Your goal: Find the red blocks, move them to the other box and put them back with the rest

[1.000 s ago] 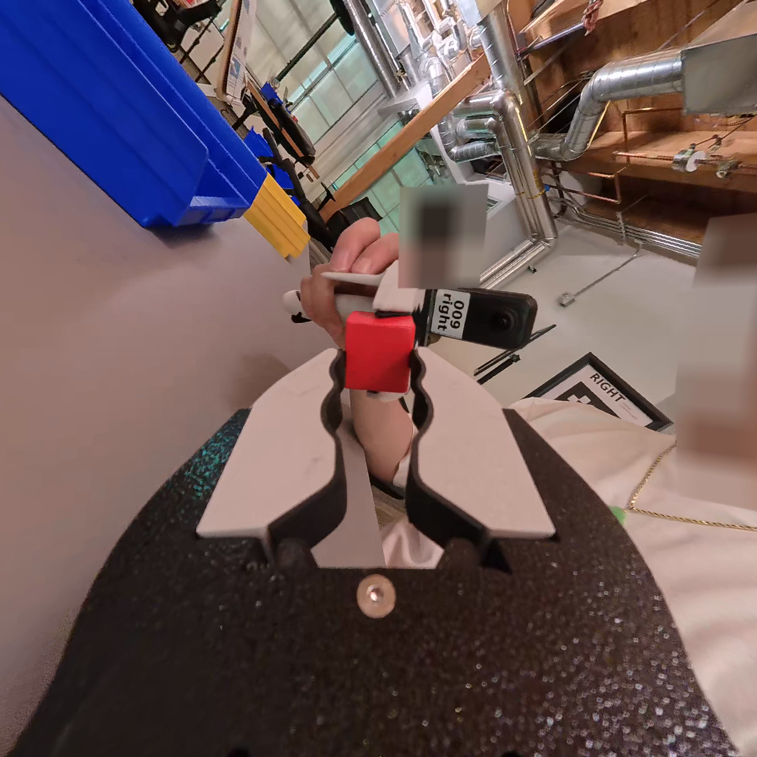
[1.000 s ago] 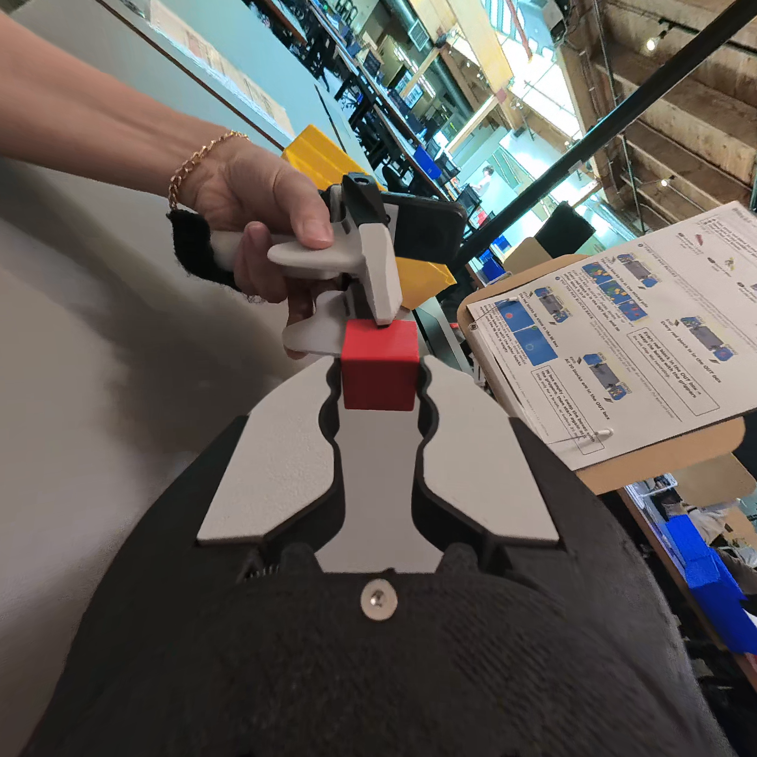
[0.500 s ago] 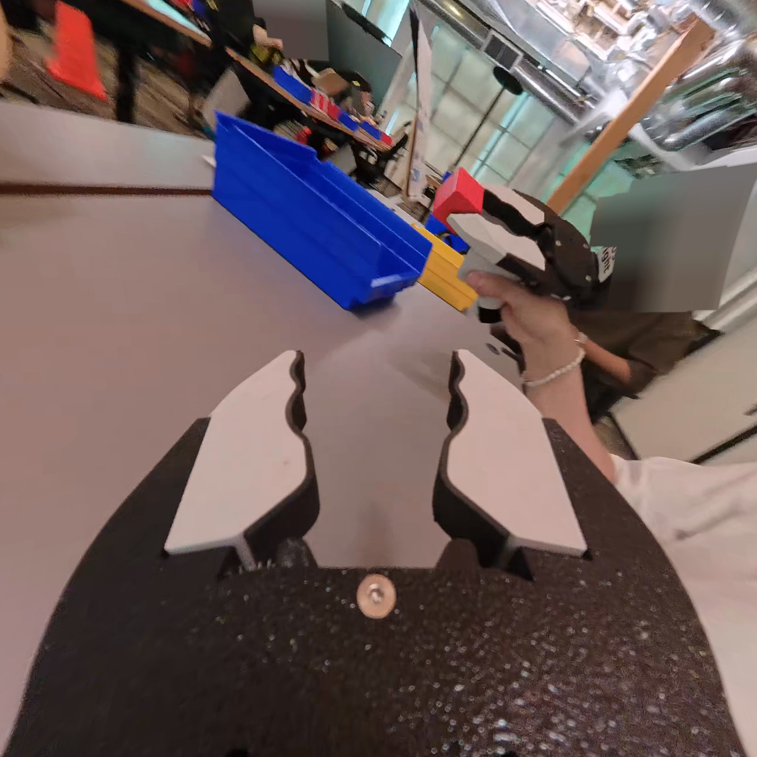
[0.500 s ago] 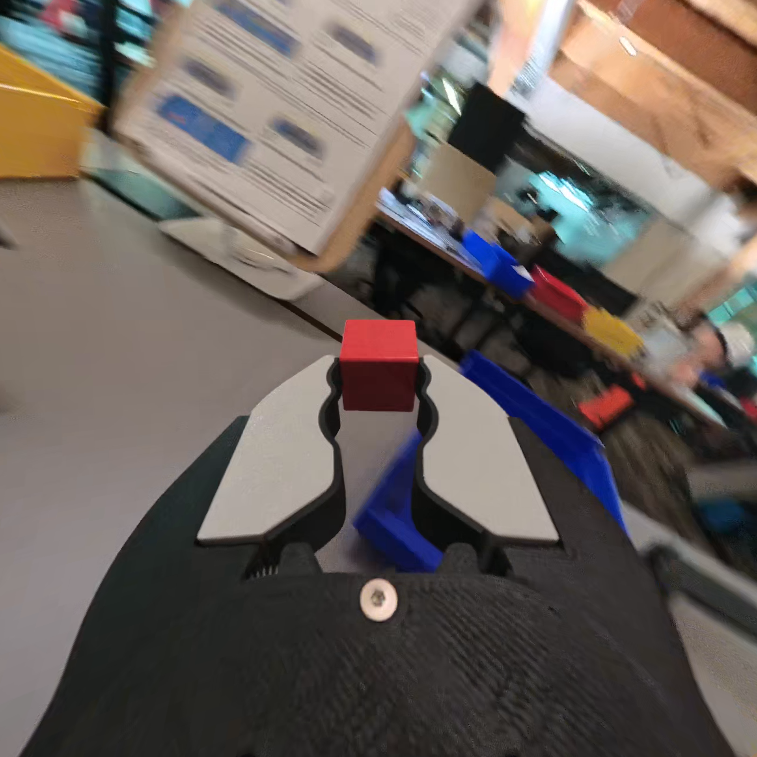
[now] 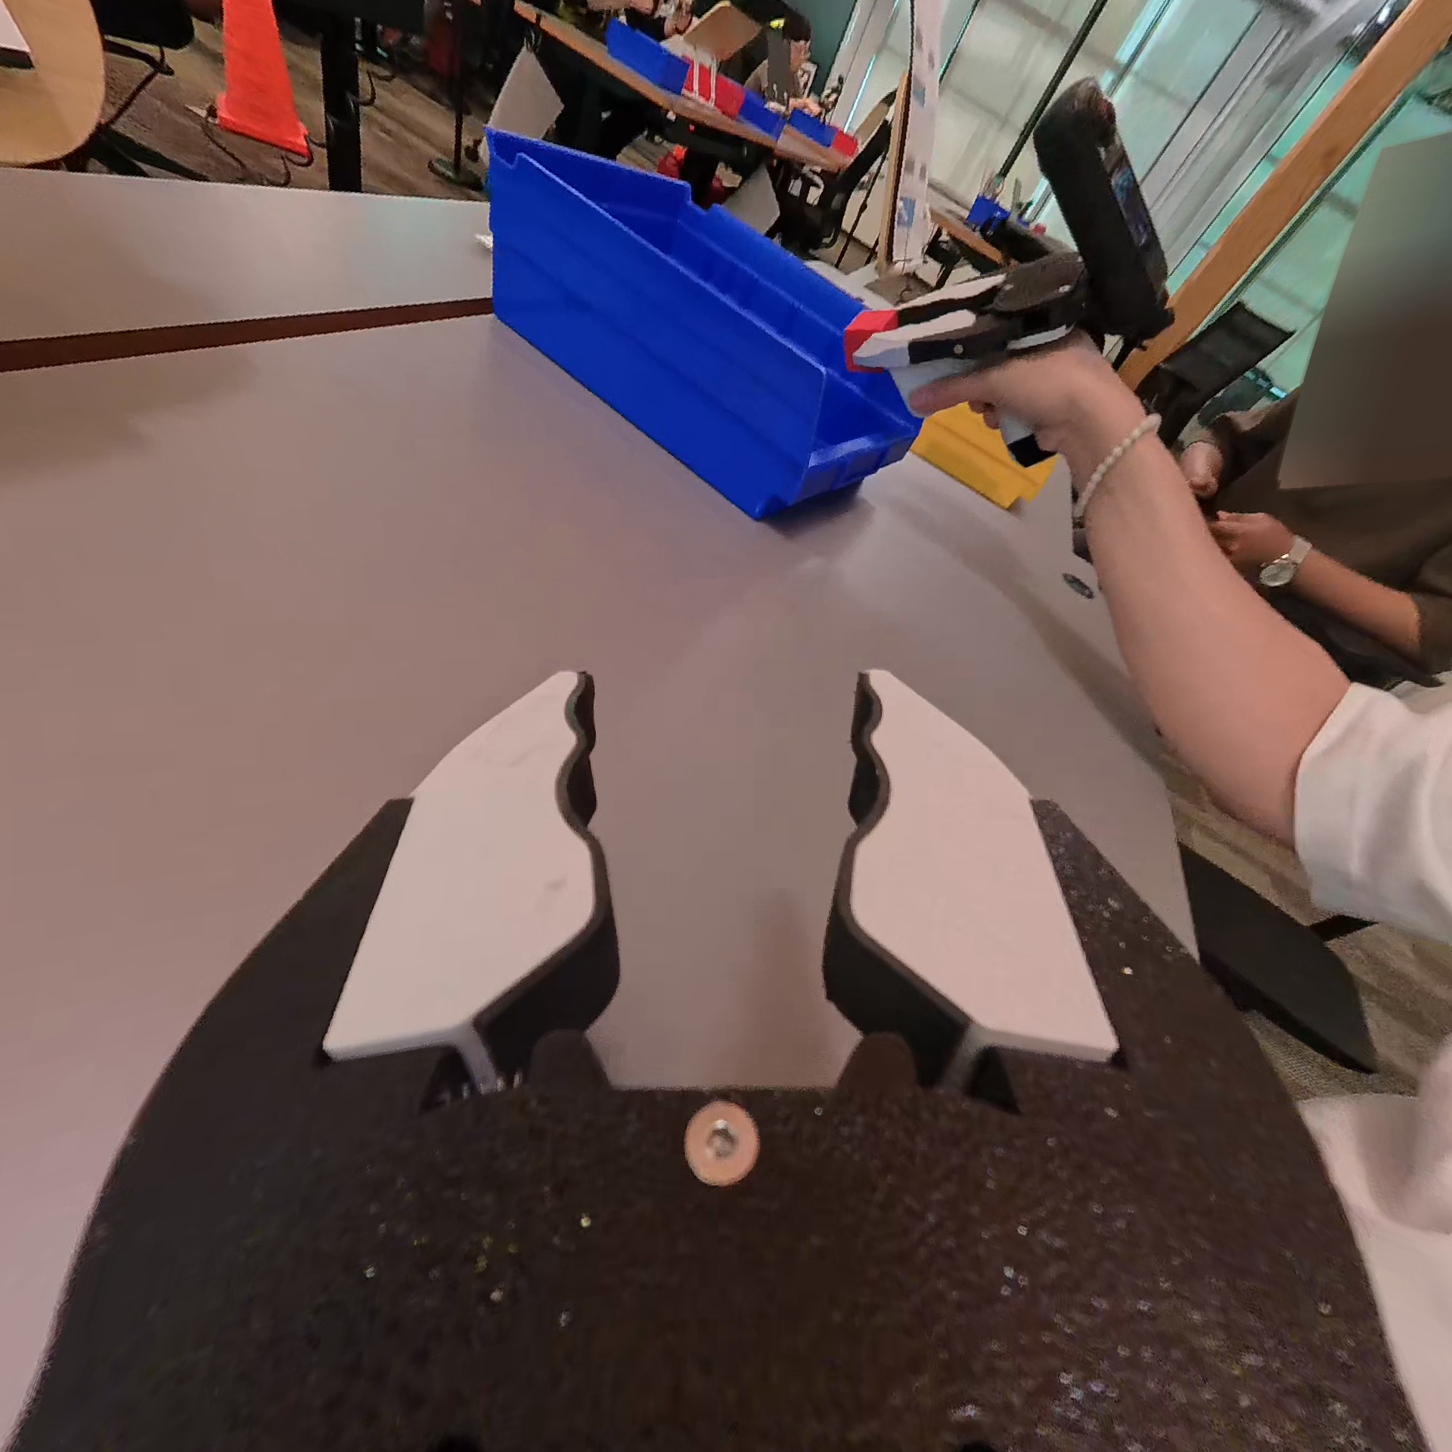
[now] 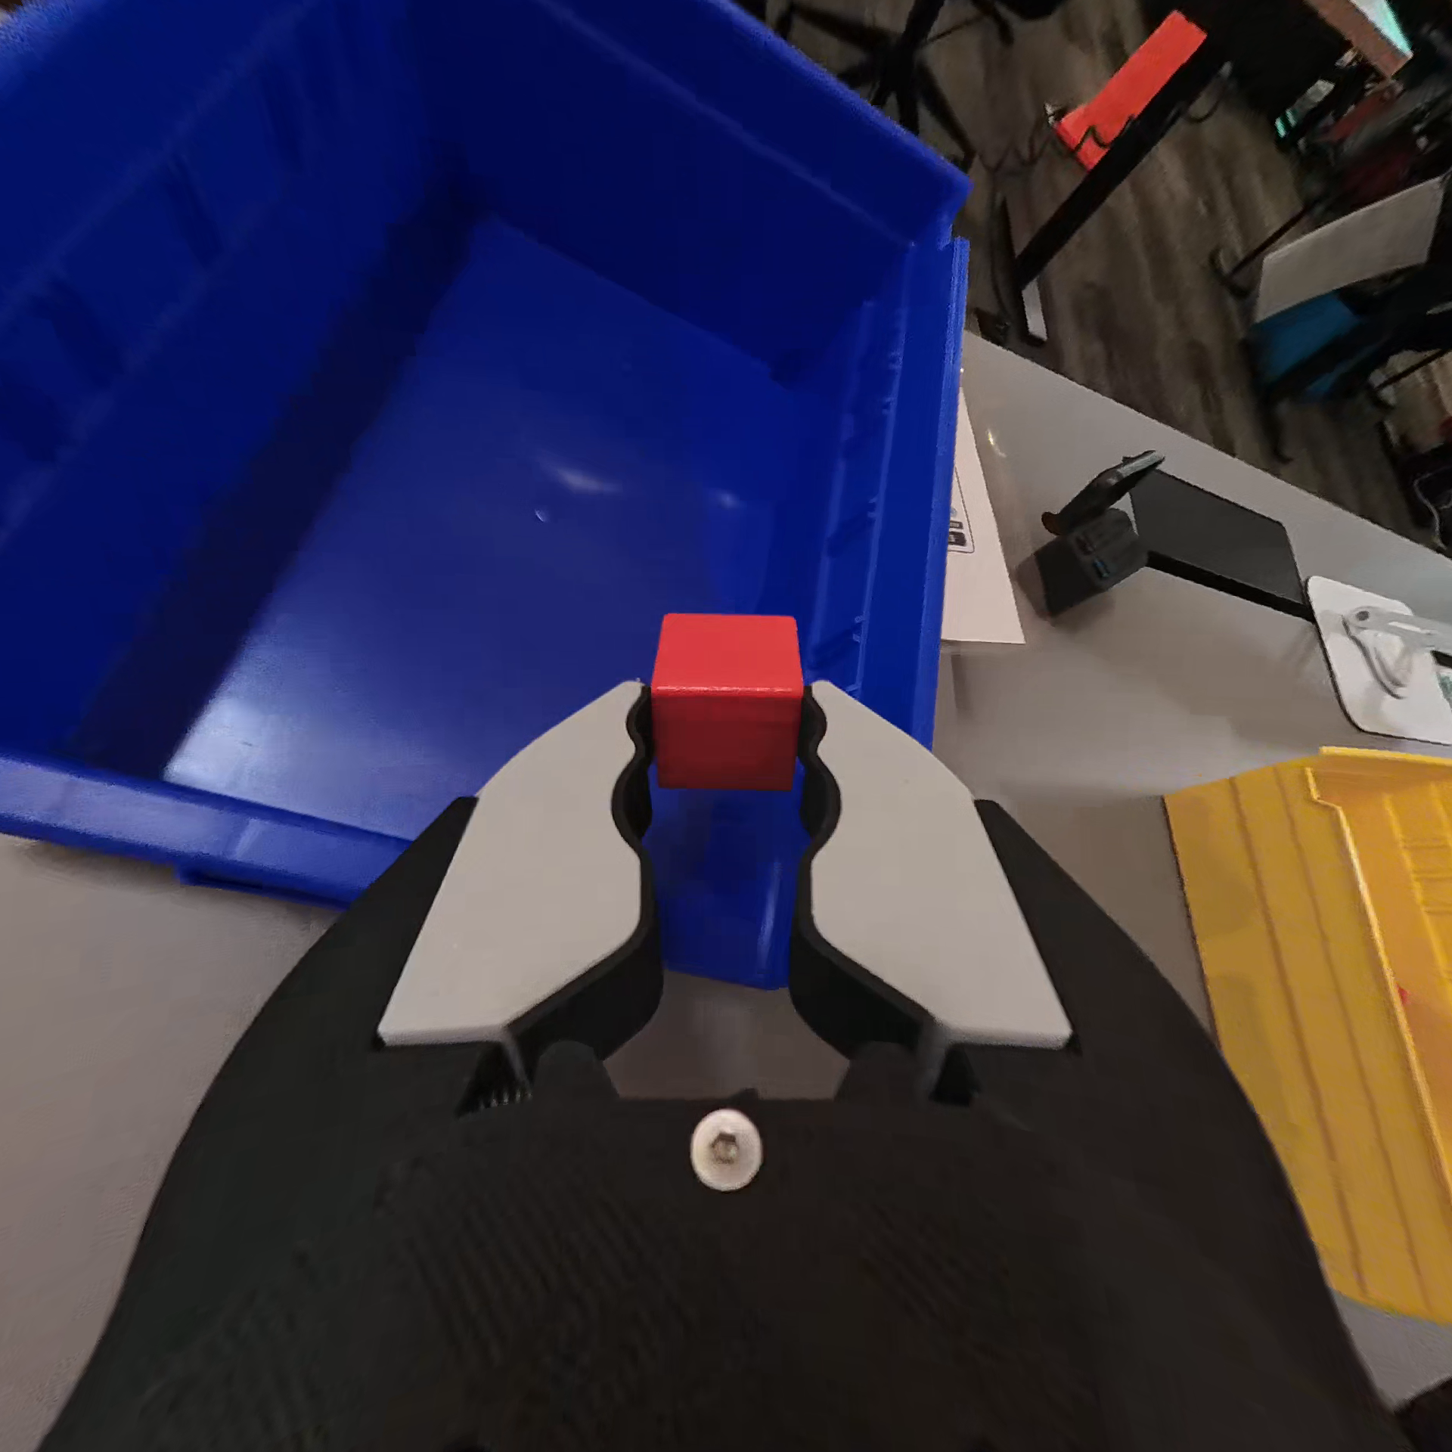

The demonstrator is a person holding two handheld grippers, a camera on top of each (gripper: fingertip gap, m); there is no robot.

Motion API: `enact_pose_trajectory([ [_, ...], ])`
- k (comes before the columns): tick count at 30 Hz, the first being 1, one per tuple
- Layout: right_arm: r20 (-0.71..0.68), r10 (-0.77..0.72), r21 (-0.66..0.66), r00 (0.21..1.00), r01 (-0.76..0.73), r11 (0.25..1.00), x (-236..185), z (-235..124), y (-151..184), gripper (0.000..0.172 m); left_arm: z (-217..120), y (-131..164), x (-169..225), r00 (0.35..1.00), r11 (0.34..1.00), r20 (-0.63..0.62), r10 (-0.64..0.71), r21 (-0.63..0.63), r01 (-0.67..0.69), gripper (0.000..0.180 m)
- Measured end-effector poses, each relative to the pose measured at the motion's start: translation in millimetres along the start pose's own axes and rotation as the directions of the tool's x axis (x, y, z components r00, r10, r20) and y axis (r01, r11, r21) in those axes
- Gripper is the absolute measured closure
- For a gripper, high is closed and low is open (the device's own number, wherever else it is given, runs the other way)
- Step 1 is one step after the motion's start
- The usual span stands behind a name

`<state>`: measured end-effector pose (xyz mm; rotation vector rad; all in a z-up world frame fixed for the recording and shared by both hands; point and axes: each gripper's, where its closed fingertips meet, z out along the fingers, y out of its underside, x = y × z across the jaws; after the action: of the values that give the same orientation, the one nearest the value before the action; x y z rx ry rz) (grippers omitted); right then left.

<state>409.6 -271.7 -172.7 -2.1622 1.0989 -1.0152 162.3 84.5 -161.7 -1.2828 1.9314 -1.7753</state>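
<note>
Red block (image 6: pixel 724 699) underside hidden between right hand-held gripper (image 6: pixel 724 707) pads.

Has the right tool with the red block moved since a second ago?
Yes. The right tool, shut on the red block, has swung from beside the other tool to above the blue bin.

Grey table (image 5: pixel 236 550) with dark seam (image 5: pixel 236 334) filled foreground. Orange traffic cone (image 5: pixel 259 71) stood on carpeted floor at 11 o'clock. Long desks (image 5: pixel 691 118) with chairs ran toward 12 o'clock. Teal-tinted glass wall (image 5: pixel 1226 71) and slanted wooden beam (image 5: pixel 1288 165) rose at 1 o'clock.
</note>
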Motion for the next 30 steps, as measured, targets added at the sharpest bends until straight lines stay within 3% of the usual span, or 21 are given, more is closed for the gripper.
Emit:
enact_pose_trajectory([
  [8,-0.007,-0.036,-0.051,0.999,0.036,0.998,14.2,18.2,7.9,0.136,2.8,5.2,1.8,0.999,0.999,-0.022,-0.026,-0.025,0.025,0.119],
  [13,0.012,0.019,-0.027,1.000,-0.018,0.999,14.4,16.2,4.1,0.135,1.2,3.4,3.0,0.999,0.999,-0.032,-0.033,-0.021,0.032,0.118],
  [16,0.014,0.040,-0.001,0.999,-0.040,0.999,11.0,6.5,-2.1,0.110,0.5,2.7,2.3,0.999,0.999,-0.027,-0.030,-0.019,0.029,0.117],
  [22,0.140,0.140,0.255,0.980,-0.173,0.951,-24.7,-53.8,-43.0,0.108,-1.5,-0.8,0.8,0.999,0.999,-0.020,-0.032,-0.004,0.032,0.116],
  [27,0.383,0.128,0.522,0.915,-0.329,0.787,-99.2,-126.4,-82.0,0.113,-13.7,-14.1,-4.6,0.999,0.999,0.039,0.014,0.038,-0.016,0.116],
  [30,0.463,0.081,0.578,0.883,-0.370,0.728,-135.4,-154.0,-94.9,0.115,-34.6,-31.0,-9.7,0.993,0.994,0.103,0.052,0.092,-0.061,0.117],
])
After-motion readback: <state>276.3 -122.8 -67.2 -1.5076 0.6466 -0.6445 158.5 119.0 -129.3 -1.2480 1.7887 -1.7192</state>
